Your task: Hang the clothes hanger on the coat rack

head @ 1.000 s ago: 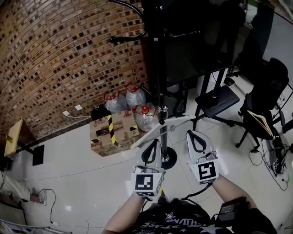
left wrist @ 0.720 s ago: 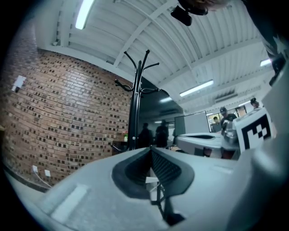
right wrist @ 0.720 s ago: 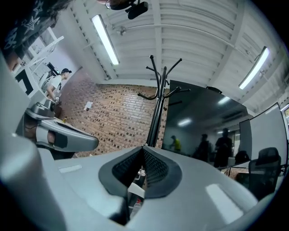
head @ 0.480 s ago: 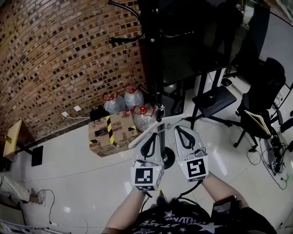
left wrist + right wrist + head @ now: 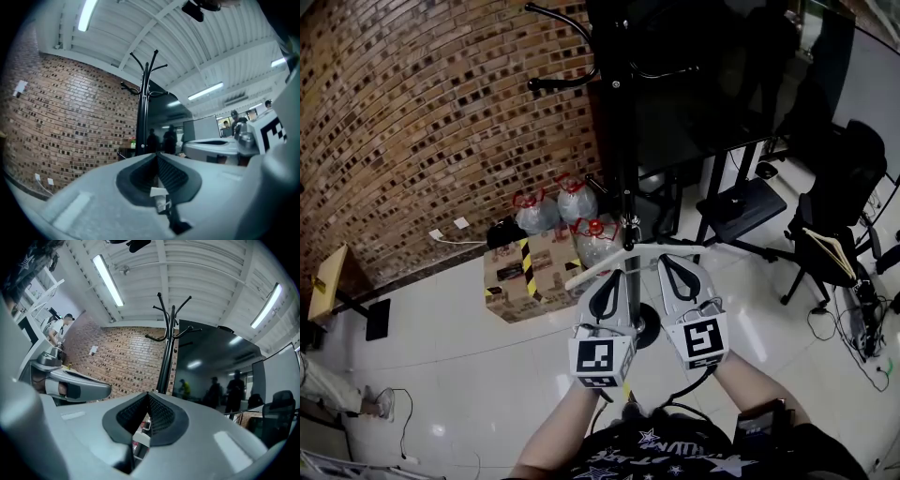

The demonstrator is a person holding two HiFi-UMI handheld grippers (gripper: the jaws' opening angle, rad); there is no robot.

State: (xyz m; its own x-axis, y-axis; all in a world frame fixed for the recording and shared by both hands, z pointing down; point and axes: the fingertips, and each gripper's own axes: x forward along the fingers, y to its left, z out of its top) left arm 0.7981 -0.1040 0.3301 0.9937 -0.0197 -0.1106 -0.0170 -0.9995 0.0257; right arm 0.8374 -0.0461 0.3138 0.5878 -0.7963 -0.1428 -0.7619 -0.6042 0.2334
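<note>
The black coat rack (image 5: 623,141) stands straight ahead, its hooks high up; it also rises in the left gripper view (image 5: 143,108) and the right gripper view (image 5: 166,352). A white clothes hanger (image 5: 661,253) lies crosswise in front of the pole at the jaw tips. My left gripper (image 5: 614,279) is shut, with a white piece of the hanger (image 5: 157,192) caught between its jaws. Close beside it on the right, my right gripper (image 5: 675,260) has its jaws shut tip to tip (image 5: 148,393), just at the hanger's bar; I see no grip on it.
A taped cardboard box (image 5: 530,272) and several water bottles (image 5: 553,206) sit on the floor left of the pole, against the brick wall (image 5: 412,122). A black stand (image 5: 741,206) and an office chair (image 5: 844,187) are at the right. Cables lie on the floor (image 5: 853,319).
My right gripper has moved left, closer to the left gripper and the pole. The hanger now lies a little flatter. The left gripper has hardly moved.
</note>
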